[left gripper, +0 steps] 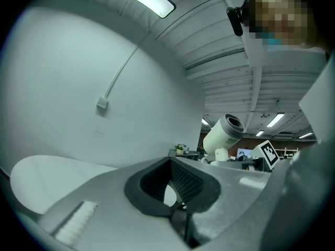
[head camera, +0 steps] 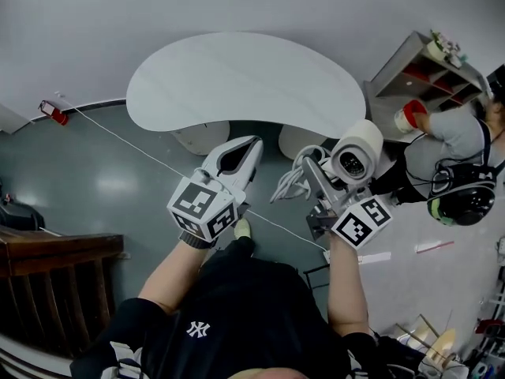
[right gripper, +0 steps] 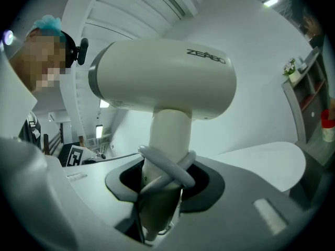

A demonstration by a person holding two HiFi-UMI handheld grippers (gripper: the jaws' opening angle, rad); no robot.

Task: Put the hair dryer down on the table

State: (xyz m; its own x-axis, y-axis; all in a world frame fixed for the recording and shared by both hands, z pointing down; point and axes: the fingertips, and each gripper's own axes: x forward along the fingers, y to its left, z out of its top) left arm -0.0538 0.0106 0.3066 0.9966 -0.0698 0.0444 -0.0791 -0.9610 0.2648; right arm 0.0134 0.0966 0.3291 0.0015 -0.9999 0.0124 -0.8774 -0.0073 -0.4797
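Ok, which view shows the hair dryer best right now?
The right gripper view: the hair dryer fills it, its handle and looped cord shut in the right claw. The head view shows the hair dryer from above; the left gripper view shows it small and distant.

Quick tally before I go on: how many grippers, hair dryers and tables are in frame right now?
Grippers: 2, the left gripper shut on nothing, the right gripper shut on the dryer's handle
Hair dryers: 1, the white hair dryer
Tables: 1, the white table
Total: 4
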